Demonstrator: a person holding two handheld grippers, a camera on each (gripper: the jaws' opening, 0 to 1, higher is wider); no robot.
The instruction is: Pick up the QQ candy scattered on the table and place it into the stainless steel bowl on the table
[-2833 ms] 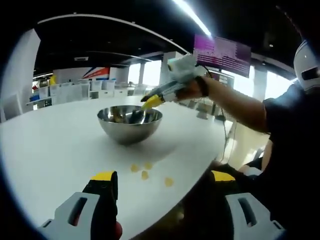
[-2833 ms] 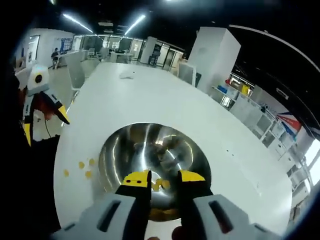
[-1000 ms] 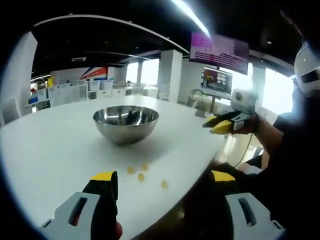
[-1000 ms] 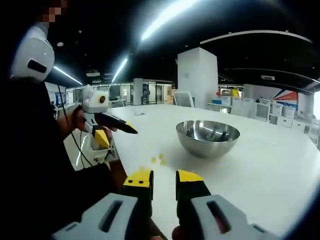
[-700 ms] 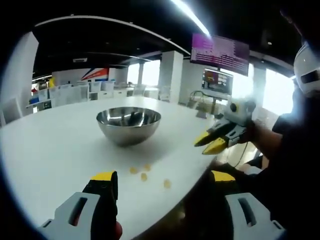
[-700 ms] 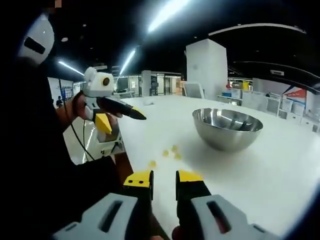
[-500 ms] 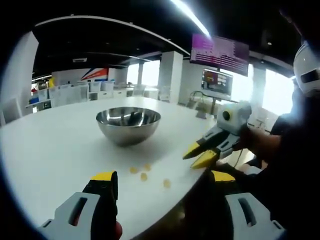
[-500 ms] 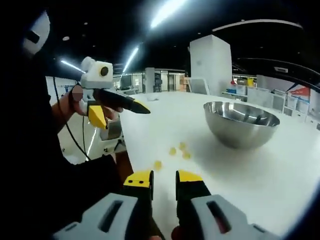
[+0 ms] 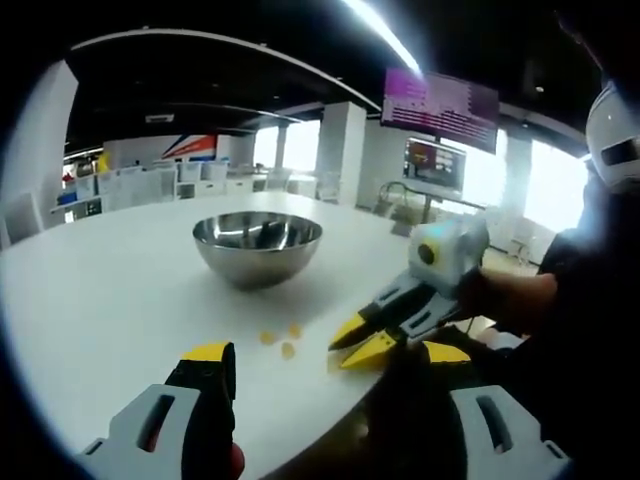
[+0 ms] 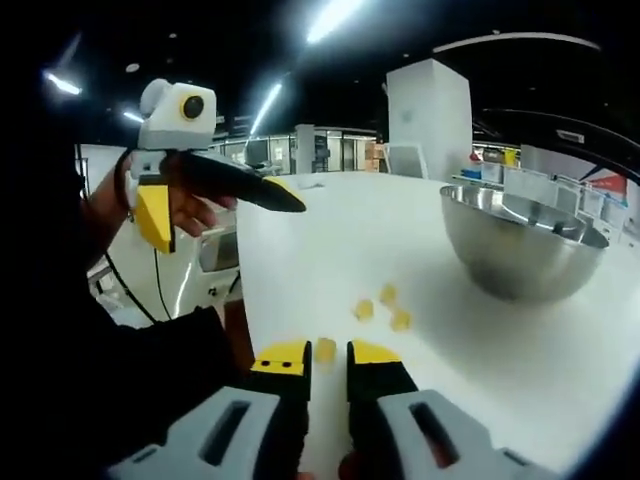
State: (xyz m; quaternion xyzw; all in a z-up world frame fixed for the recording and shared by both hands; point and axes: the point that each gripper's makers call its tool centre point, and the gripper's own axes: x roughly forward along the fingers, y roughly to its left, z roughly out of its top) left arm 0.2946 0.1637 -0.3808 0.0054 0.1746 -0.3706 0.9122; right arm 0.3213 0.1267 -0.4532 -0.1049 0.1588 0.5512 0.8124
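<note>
A stainless steel bowl [image 9: 258, 245] [image 10: 520, 250] stands on the white table [image 9: 100, 300] [image 10: 330, 230]. Three yellow QQ candies [image 9: 288, 350] [image 10: 388, 295] lie in front of it. A fourth candy [image 10: 325, 350] lies near the table's edge, between the tips of my right gripper [image 10: 327, 357], which is narrowly open around it without touching. In the left gripper view the right gripper [image 9: 358, 341] reaches in from the right, tips low over the table. My left gripper [image 9: 325, 355] [image 10: 225, 225] is held wide open off the table's edge with nothing in it.
The table's curved edge [image 10: 245, 300] runs just left of the candies. A hand [image 9: 505, 300] and dark sleeve hold the right gripper. A wall screen [image 9: 440, 105] and shelves with bins [image 9: 150, 185] stand far behind the table.
My right gripper has swung away from the bowl and down to the table's edge, ending around the nearest candy. Its jaws stand slightly closer together. The left gripper has stayed put.
</note>
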